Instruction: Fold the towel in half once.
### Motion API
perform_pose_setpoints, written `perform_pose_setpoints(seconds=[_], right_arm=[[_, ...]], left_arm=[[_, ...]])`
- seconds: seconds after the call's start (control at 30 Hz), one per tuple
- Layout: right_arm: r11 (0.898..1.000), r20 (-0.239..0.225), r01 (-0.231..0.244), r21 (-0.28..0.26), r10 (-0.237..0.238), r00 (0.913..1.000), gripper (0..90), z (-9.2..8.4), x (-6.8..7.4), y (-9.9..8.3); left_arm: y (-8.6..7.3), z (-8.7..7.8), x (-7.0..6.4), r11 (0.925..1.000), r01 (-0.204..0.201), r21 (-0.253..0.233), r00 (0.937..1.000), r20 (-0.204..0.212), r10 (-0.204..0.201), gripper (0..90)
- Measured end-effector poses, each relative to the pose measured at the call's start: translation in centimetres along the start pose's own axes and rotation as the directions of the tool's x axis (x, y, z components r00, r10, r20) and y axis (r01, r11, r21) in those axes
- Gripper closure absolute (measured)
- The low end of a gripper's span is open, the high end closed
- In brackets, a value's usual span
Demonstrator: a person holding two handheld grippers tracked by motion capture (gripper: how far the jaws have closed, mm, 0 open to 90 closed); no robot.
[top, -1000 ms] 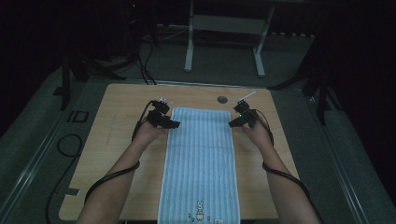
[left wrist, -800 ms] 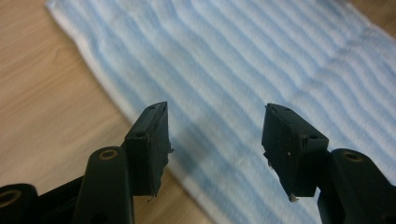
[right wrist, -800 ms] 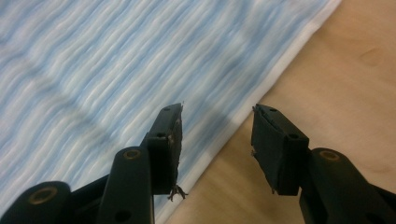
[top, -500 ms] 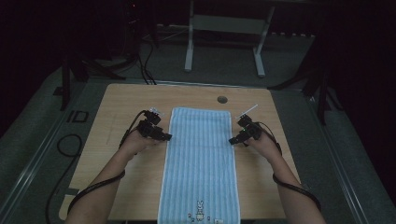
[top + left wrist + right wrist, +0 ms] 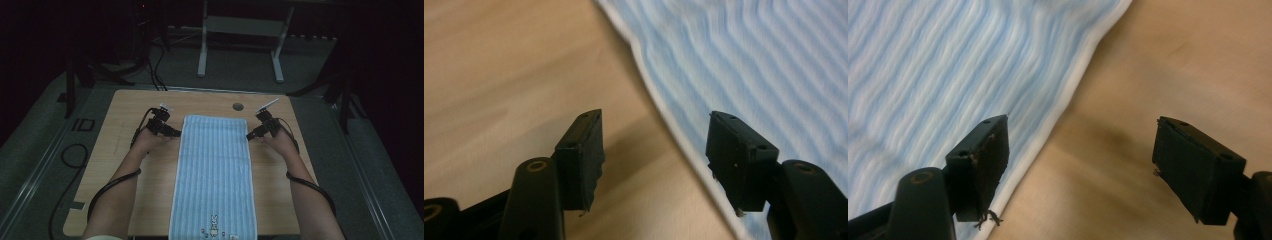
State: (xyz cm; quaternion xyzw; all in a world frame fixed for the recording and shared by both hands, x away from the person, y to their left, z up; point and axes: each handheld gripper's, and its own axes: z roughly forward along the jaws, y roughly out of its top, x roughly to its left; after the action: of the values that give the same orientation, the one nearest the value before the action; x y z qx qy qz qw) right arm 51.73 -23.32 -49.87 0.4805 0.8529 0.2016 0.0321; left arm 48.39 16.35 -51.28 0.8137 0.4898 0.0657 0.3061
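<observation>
High view: blue striped towel [image 5: 215, 170] lies flat, lengthwise down the middle of the wooden counter [image 5: 125, 165], near end w/ a small rabbit print at the counter's front edge. Left tool [image 5: 175, 134] sits at the towel's left edge near the far corner; right tool [image 5: 250, 136] at the right edge, opposite. Both forearms come in from the bottom. A small dark round hole [image 5: 238, 106] sits in the counter just beyond the towel's far end.

Left gripper view: left tool [image 5: 654, 150] released, jaws apart, nothing between the pads; one jaw over bare counter [image 5: 499, 75], the other over the towel [image 5: 764, 65], w/ the white hem running between them.

Right gripper view: right tool [image 5: 1080, 165] released, jaws have just been opening, nothing gripped; one jaw over the towel [image 5: 938, 65], the other over the counter [image 5: 1198, 60], hem between.
</observation>
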Motion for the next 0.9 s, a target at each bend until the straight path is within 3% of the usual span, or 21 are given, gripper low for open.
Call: perform_pose_setpoints(seconds=[0.1, 0.13, 0.2, 0.27, 0.4, 0.53, 0.7, 0.83, 0.9], right_arm=[[0.999, -0.011, -0.023, -0.034, 0.022, 0.9997, 32.6, -0.4, -0.2, 0.7], [0.997, -0.003, -0.030, -0.064, 0.029, 0.9996, 39.6, -0.7, -0.2, 1.0], [0.995, 0.002, -0.052, -0.086, 0.052, 0.9986, 41.1, -1.1, -0.1, 1.7], [0.994, 0.051, -0.058, -0.091, 0.063, 0.9967, 45.8, -1.1, 0.0, 2.4], [0.991, 0.083, -0.089, -0.104, 0.098, 0.9917, 46.1, -0.5, -0.5, 3.2], [0.990, 0.083, -0.117, -0.085, 0.124, 0.9888, 45.9, 0.8, -0.9, 3.7], [0.991, 0.077, -0.110, -0.081, 0.116, 0.9903, 43.9, 2.2, -0.6, 4.6], [0.994, 0.089, -0.098, -0.047, 0.102, 0.9909, 44.1, 4.0, 0.0, 5.4], [0.996, 0.090, -0.081, -0.027, 0.083, 0.9925, 45.4, 4.6, 0.3, 5.5]], left_arm=[[0.6, 0.5, 0.2, 0.9997, 0.025, -0.005, 0.9996, -0.013, -0.025, 43.0], [0.8, 0.8, 0.2, 0.9990, 0.042, -0.015, 0.9989, -0.017, -0.042, 43.3], [1.3, 1.3, 0.3, 0.9979, 0.059, -0.028, 0.9979, -0.025, -0.060, 43.8], [1.8, 1.9, 0.3, 0.9979, 0.062, -0.021, 0.9972, -0.040, -0.062, 45.5], [2.7, 2.8, 0.1, 0.9992, 0.037, -0.017, 0.9970, -0.066, -0.039, 45.7], [3.7, 3.8, 0.1, 0.9995, 0.025, -0.019, 0.9957, -0.089, -0.026, 45.6], [4.4, 5.3, -0.3, 1.0000, 0.009, -0.004, 0.9963, -0.085, -0.009, 45.6], [4.3, 6.6, -1.3, 0.9993, -0.037, 0.006, 0.9967, -0.072, 0.038, 45.4], [4.4, 6.9, -1.7, 0.9983, -0.058, -0.002, 0.9945, -0.087, 0.058, 45.6]])
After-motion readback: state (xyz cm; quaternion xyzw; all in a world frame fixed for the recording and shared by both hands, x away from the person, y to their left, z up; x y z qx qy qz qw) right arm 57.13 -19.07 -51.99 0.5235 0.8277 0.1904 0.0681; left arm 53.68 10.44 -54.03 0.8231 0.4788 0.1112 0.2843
